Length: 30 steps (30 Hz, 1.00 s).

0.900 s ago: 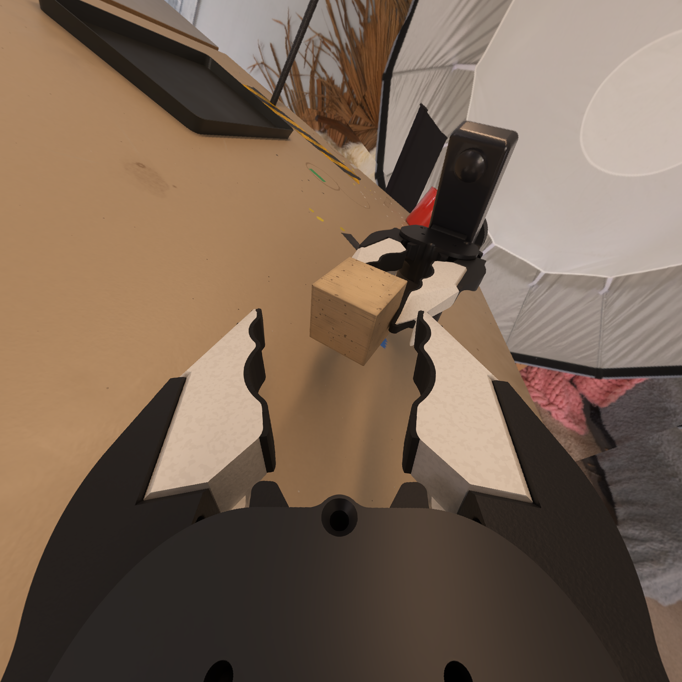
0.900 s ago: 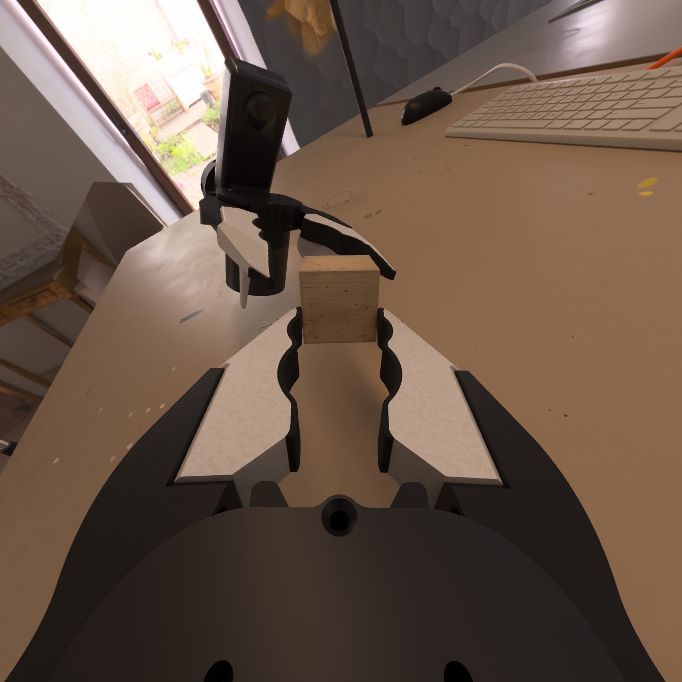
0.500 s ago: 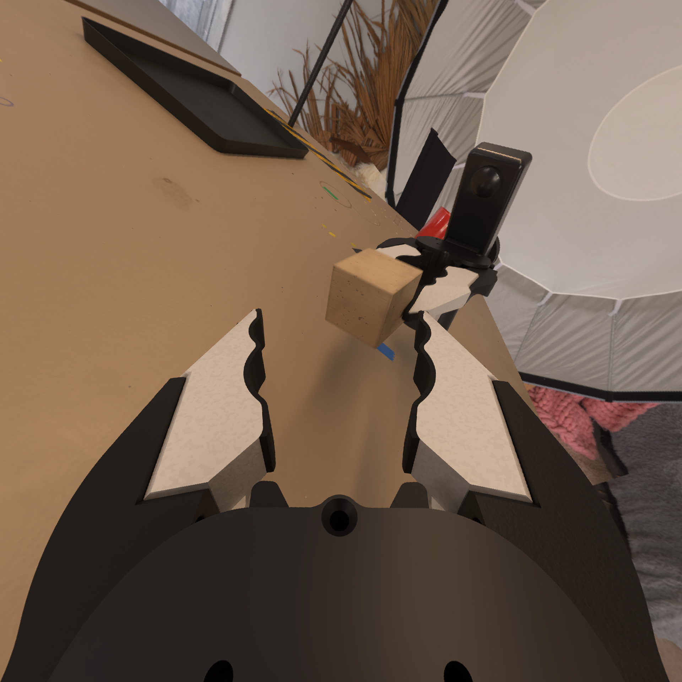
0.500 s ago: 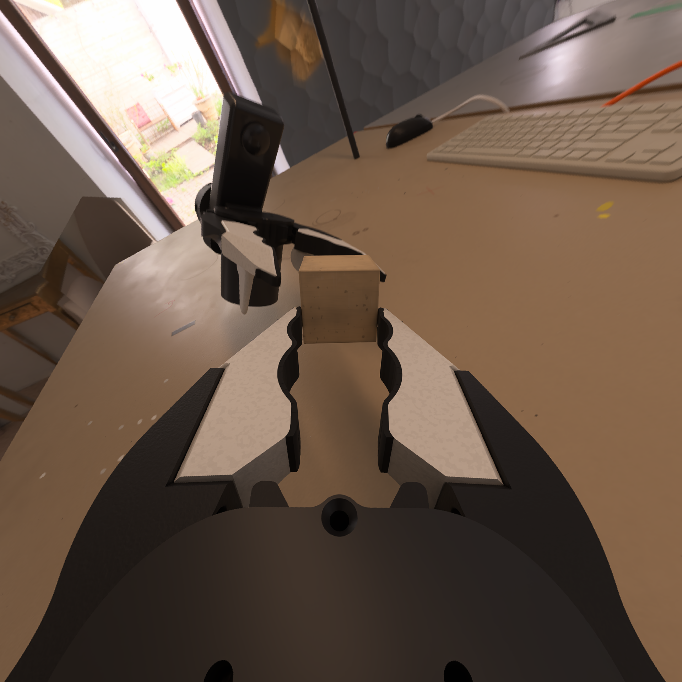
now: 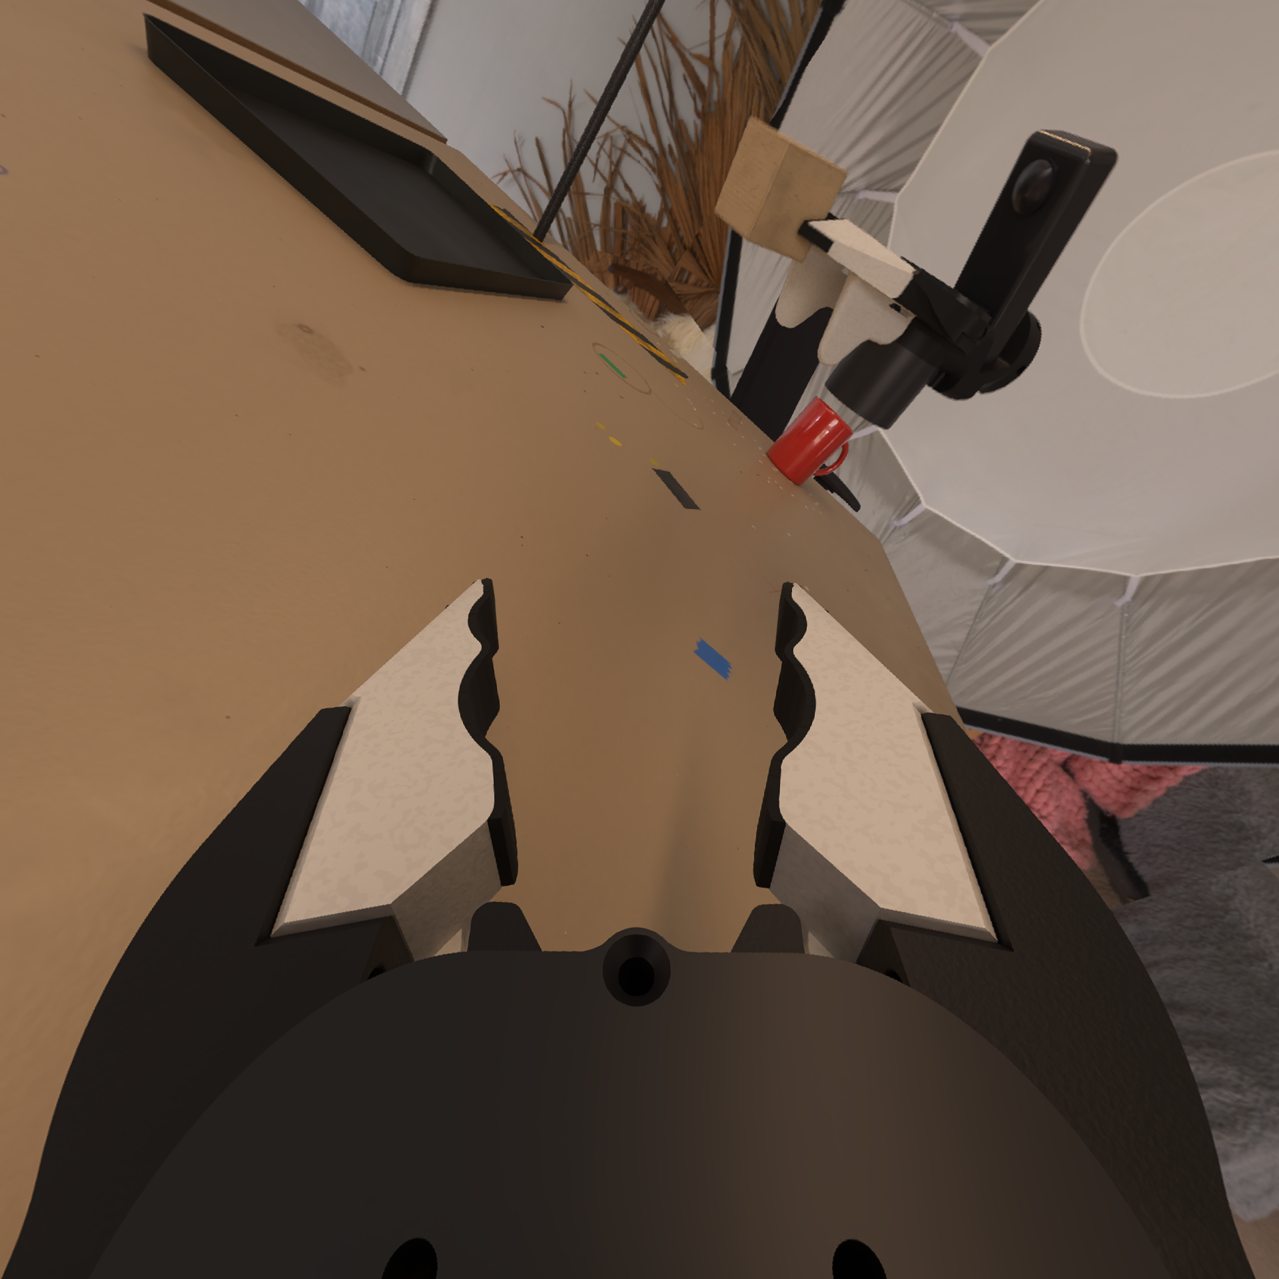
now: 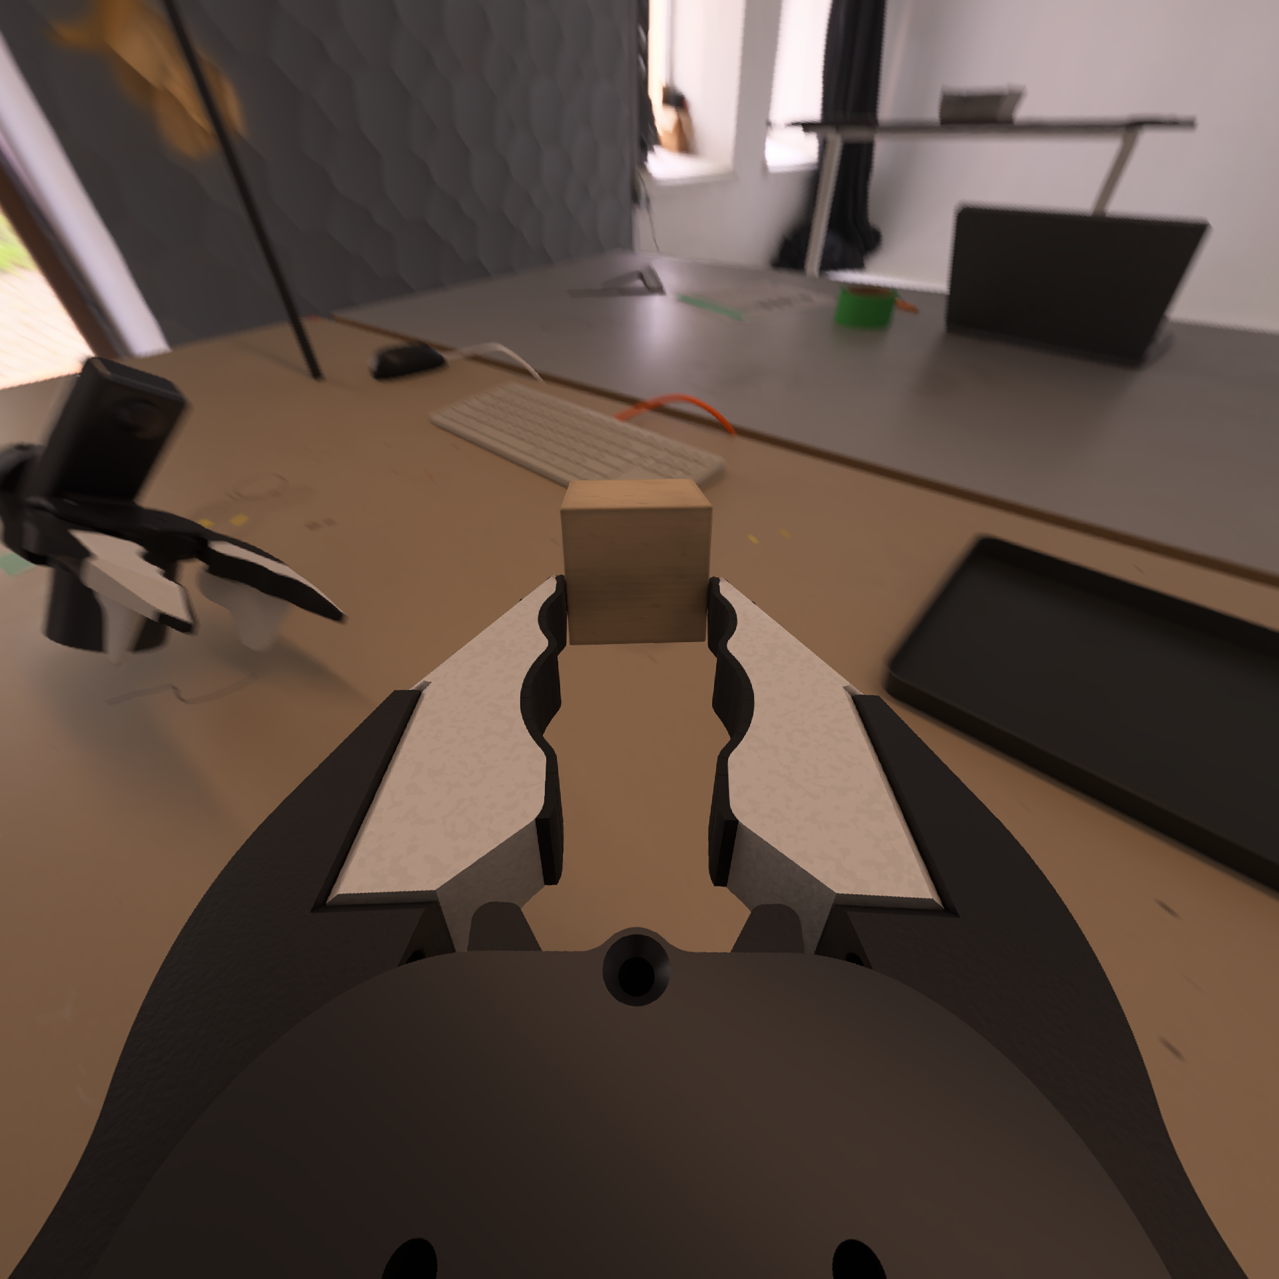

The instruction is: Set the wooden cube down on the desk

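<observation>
My right gripper (image 6: 637, 595) is shut on the wooden cube (image 6: 635, 562), which sits between its fingertips, held well above the brown desk (image 6: 346, 692). In the left wrist view the cube (image 5: 775, 187) shows high at the upper right, in the right gripper (image 5: 806, 239), clear of the desk (image 5: 277, 484). My left gripper (image 5: 635, 595) is open and empty, low over the desk. It also shows at the far left of the right wrist view (image 6: 263, 609), blurred.
A black tray (image 6: 1080, 685) lies on the desk at the right; it also shows in the left wrist view (image 5: 360, 187). A white keyboard (image 6: 574, 436) and black mouse (image 6: 405, 360) lie beyond. A red mug (image 5: 810, 443) stands near the desk edge. A blue tape mark (image 5: 713, 657) lies between the left fingers.
The right gripper has lifted the cube up and away from the left gripper and turned towards the tray. The left gripper stays open, now farther from the cube.
</observation>
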Available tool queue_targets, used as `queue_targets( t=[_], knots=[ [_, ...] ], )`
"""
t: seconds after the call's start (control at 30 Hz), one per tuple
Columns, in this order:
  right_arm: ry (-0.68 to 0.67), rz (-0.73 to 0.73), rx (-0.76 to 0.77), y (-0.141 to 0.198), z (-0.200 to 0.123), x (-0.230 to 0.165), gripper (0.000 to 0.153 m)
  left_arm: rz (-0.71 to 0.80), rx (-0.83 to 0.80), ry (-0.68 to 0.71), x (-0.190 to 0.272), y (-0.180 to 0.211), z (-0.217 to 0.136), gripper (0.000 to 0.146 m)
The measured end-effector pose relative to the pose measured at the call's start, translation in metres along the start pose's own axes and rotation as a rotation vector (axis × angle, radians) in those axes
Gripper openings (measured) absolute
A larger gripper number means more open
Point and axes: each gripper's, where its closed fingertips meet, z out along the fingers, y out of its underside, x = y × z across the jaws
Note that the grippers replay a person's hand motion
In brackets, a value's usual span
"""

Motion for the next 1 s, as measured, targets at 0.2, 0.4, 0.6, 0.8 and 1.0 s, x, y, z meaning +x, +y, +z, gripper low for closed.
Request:
queue_targets(
  t=[0.2,0.4,0.6,0.8,1.0],
  knots=[
    [0.162,-0.096,-0.245,0.04,-0.038,0.092,0.041,0.019,0.025,-0.023,-0.004,-0.002,0.003,0.078],
    [0.064,-0.478,-0.673,0.094,-0.059,0.142,0.041,0.013,-0.008,-0.031,-0.006,0.006,0.011,0.078],
    [-0.259,-0.764,-0.96,0.136,-0.066,0.151,0.041,0.065,-0.072,-0.05,-0.008,0.02,0.022,0.078],
    [-0.424,-0.734,-1.089,0.152,-0.074,0.159,0.041,0.077,-0.101,-0.055,-0.009,0.026,0.026,0.079],
    [-0.505,-0.733,-1.17,0.168,-0.078,0.166,0.041,0.013,-0.071,-0.055,-0.016,0.021,0.025,0.078]
  ],
)
